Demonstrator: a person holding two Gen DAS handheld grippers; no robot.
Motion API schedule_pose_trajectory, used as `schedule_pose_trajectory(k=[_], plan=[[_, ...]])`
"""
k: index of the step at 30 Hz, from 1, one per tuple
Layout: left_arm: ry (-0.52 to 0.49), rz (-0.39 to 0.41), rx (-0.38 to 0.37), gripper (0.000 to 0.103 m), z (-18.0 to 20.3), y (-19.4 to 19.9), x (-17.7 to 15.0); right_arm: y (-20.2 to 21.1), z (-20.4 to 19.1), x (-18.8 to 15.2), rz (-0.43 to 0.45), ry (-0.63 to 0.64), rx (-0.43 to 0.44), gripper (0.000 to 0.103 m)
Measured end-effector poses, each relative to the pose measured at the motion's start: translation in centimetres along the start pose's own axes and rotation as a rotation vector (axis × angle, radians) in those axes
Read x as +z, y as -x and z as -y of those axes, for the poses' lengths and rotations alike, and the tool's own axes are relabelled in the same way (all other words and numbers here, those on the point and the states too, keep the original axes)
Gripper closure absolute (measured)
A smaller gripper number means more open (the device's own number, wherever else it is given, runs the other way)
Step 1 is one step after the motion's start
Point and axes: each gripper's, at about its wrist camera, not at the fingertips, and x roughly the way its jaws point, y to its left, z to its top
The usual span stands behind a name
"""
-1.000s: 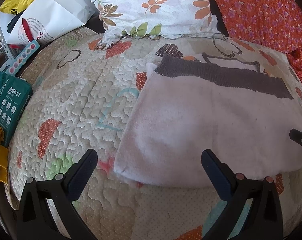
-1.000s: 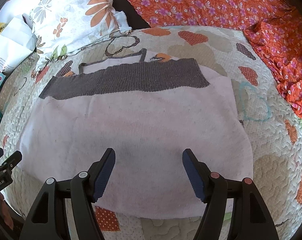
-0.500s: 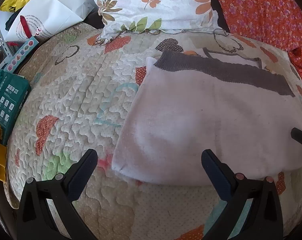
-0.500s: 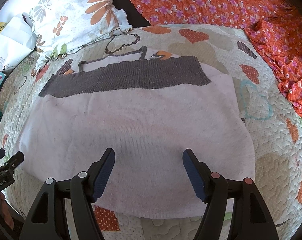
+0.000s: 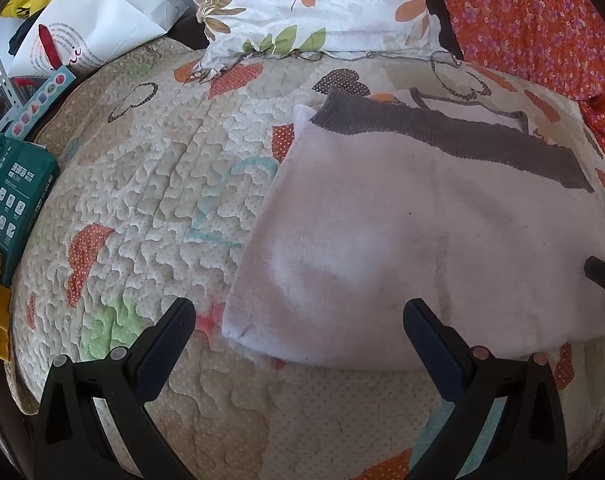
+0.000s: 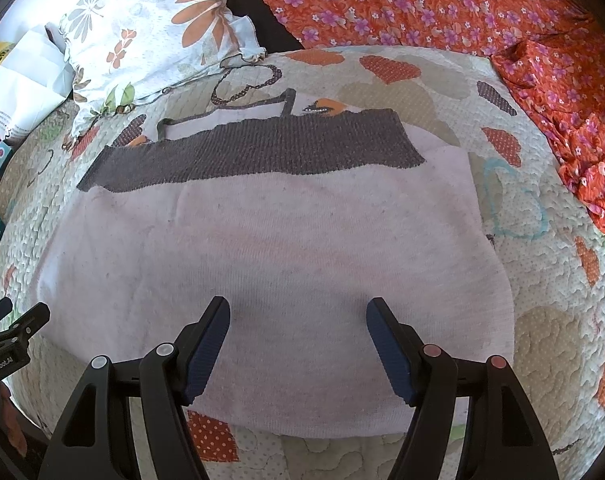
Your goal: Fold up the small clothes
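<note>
Flat on quilt [image 6: 542, 332]: pale garment [image 6: 286, 248], dark band at far edge. Left gripper [image 5: 298, 320] fingers apart over its near-left corner; right gripper [image 6: 298, 320] fingers apart above its middle, gripping nothing.

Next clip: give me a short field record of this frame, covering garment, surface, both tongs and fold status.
garment: pale pink knit top with a dark grey band, lying flat
surface: quilted bedspread with heart patches
left tongs: open, empty, over the garment's near left corner
right tongs: open, empty, above the garment's near hem
nearby: floral pillow, orange flowered cloth, teal box
fold status: partly folded, neither tongs gripping
</note>
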Motion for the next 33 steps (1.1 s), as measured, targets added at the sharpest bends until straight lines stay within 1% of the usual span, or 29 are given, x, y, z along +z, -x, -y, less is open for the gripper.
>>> schedule_pose_trajectory(k=[26, 30, 33], plan=[[0.011, -0.034, -0.004, 0.0, -0.4, -1.1, -0.3, -0.1, 0.1, -0.1, 0.001, 0.004, 0.001, 0.027], [0.011, -0.034, -0.006, 0.0, -0.5, -1.2, -0.3, 0.5, -0.3, -0.2, 0.037, 0.011, 0.009, 0.027], [0.017, -0.019, -0.035, 0.0, -1.1, -1.0, 0.7, 1.5, -1.5, -0.1, 0.088, 0.054, 0.023, 0.027]])
